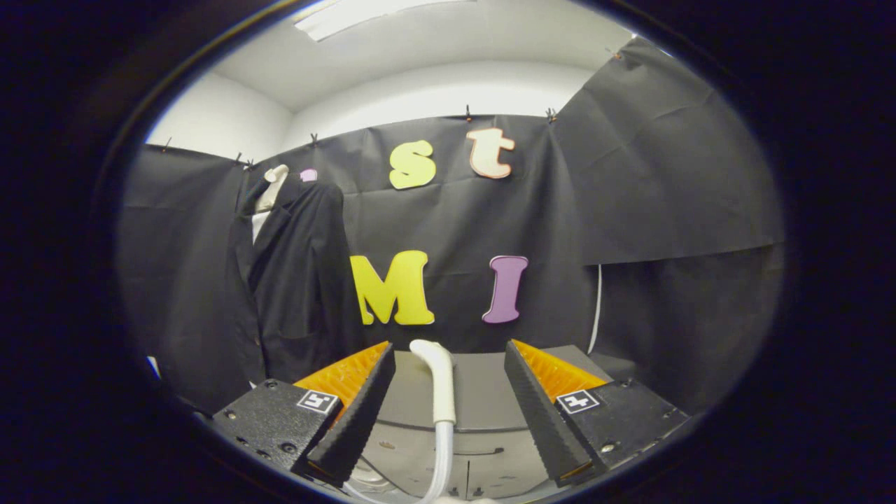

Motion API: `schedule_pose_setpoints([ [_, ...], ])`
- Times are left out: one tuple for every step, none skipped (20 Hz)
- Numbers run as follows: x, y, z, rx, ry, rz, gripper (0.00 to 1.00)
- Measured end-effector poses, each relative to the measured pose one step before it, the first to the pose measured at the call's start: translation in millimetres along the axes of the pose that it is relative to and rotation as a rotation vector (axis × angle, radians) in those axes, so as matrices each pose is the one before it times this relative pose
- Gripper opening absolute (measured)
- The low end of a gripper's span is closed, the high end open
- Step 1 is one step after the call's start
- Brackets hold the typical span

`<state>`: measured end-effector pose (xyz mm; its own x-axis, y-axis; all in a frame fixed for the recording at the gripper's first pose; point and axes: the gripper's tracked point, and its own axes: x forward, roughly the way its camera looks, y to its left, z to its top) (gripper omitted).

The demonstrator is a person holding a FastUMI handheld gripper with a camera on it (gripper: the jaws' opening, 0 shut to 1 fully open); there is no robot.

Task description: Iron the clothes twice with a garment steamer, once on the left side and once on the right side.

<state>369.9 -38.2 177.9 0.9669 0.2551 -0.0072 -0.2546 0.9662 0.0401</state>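
A dark jacket hangs on a pale hanger or mannequin neck against the booth's cloth wall, up and to the left beyond my fingers. The garment steamer's white handle stands upright between my two fingers, with its hose running down below it. My gripper is open, its fingers spread wide on either side of the handle without touching it. The steamer's grey base lies under and ahead of the fingers.
A white cable runs down the cloth wall to the right behind the grey unit. The white room wall and ceiling light show above the cloth.
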Motion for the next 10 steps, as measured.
schedule_pose_setpoints([
  [17.18, -2.97, 0.12, -0.00396, 0.0214, 0.0169, 0.98],
  [16.85, -1.14, -0.45, -0.00671, 0.02187, 0.02431, 0.98],
  [17.58, -0.31, -1.4, -0.00783, 0.01804, 0.0258, 0.98],
  [16.03, -1.72, -2.46, -0.0019, 0.02678, 0.01745, 0.98],
  [14.56, -0.29, -5.71, 0.00121, 0.0304, 0.02381, 0.98],
  [13.78, -1.47, -6.17, 0.00561, 0.03037, 0.01542, 0.98],
  [13.77, -1.64, -3.94, 0.01276, 0.02706, 0.01197, 0.98],
  [12.69, -1.01, -5.08, 0.01494, 0.0269, 0.01301, 0.98],
  [13.53, -2.24, -4.06, 0.01316, 0.02384, 0.00736, 0.98],
  [12.05, -2.78, -5.6, 0.00933, 0.02847, 0.0027, 0.98],
])
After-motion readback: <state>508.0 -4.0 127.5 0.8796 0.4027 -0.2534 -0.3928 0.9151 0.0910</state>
